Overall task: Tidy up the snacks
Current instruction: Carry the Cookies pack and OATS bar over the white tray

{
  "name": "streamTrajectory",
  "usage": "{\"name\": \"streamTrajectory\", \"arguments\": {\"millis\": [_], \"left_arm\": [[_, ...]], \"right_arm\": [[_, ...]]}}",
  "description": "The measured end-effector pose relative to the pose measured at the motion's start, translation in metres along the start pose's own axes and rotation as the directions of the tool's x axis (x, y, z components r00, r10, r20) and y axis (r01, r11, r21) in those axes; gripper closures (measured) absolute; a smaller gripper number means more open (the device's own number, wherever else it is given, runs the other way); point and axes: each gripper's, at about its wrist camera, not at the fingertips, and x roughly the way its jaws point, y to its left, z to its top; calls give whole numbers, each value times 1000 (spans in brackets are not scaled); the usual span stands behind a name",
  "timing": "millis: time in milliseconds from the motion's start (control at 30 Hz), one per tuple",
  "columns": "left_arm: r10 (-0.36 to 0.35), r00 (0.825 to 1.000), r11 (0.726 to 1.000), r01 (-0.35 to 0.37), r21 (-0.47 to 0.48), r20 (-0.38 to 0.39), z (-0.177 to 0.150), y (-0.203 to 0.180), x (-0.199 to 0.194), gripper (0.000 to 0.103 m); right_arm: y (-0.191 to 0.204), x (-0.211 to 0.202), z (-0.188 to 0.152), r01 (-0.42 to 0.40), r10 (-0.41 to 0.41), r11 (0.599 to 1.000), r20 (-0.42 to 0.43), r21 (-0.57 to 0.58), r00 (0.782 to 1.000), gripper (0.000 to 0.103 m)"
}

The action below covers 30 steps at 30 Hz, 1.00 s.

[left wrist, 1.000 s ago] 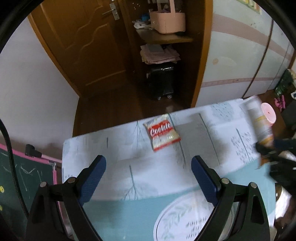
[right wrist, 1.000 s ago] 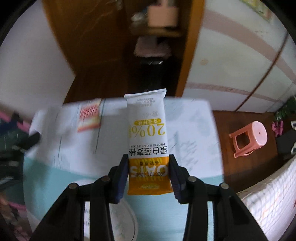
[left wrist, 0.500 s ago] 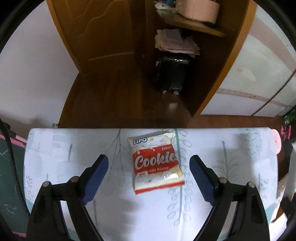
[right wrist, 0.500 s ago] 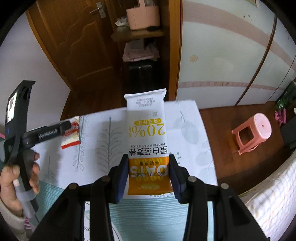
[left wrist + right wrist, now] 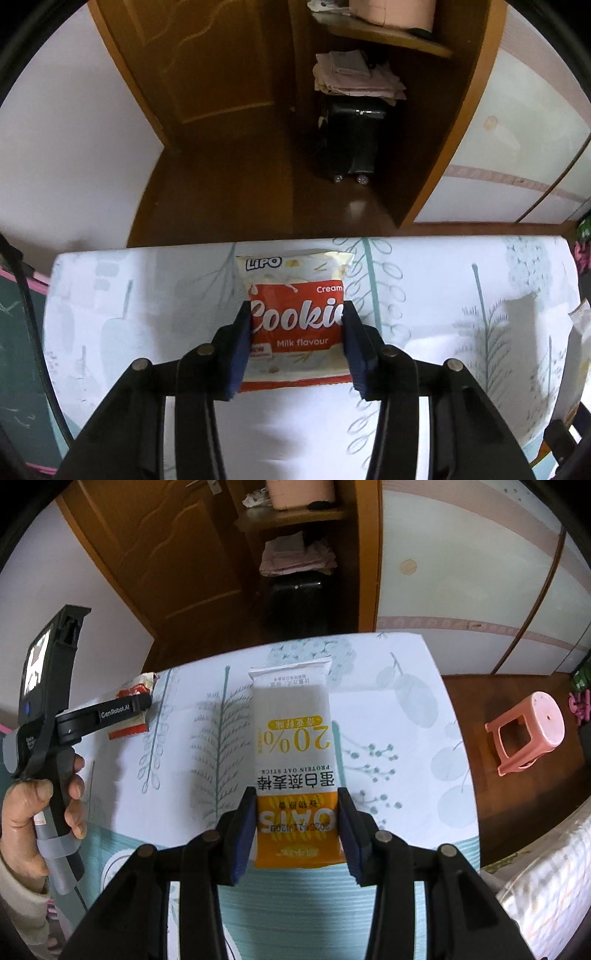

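Left fingers (image 5: 243,347) closing, seemingly touching cookie packet (image 5: 295,317); right fingers (image 5: 245,830) grip oat bar (image 5: 295,760).

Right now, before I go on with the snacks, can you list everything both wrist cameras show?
cookie packet: one, red and white, on the table near its far edge, between the left pads
oat bar: one, white and orange, held over the table by the right hand-held gripper
table: one, white cloth with a green leaf print
stool: one, pink, on the floor right of the table
suitcase: one, black, in the wooden alcove
folded cloths: a pinkish pile on top of the suitcase
door: one, brown wood, left of the alcove
left hand-held gripper: black with blue pads, jaws closing on the cookie packet
right hand-held gripper: black with blue pads, clamped on the oat bar
hand: one, gripping the left handle
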Motion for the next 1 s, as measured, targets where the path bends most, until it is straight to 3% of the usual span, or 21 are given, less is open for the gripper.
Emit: {"name": "streamTrajectory", "arguments": {"millis": [167, 300, 467, 700, 867, 1000], "left_arm": [[20, 999, 999, -21, 35, 37, -2, 12, -41, 59], [28, 994, 998, -34, 54, 107, -5, 33, -110, 59], [-18, 982, 997, 5, 71, 186, -27, 59, -208, 59], [-152, 953, 983, 118, 139, 262, -107, 70, -350, 59], [-243, 928, 962, 194, 192, 282, -189, 67, -414, 59], [-327, 894, 936, 263, 232, 306, -264, 68, -449, 59]], "right_arm": [[6, -19, -6, -15, 15, 1000, 4, -14, 1000, 61], [12, -57, -15, -53, 53, 999, 36, -13, 998, 61], [26, -114, -36, -97, 98, 995, 82, -16, 992, 61], [53, -209, -86, -141, 151, 988, 165, -69, 975, 61], [74, -277, -146, -152, 182, 979, 241, -138, 953, 61], [82, -316, -202, -163, 209, 971, 291, -174, 934, 61]]}}
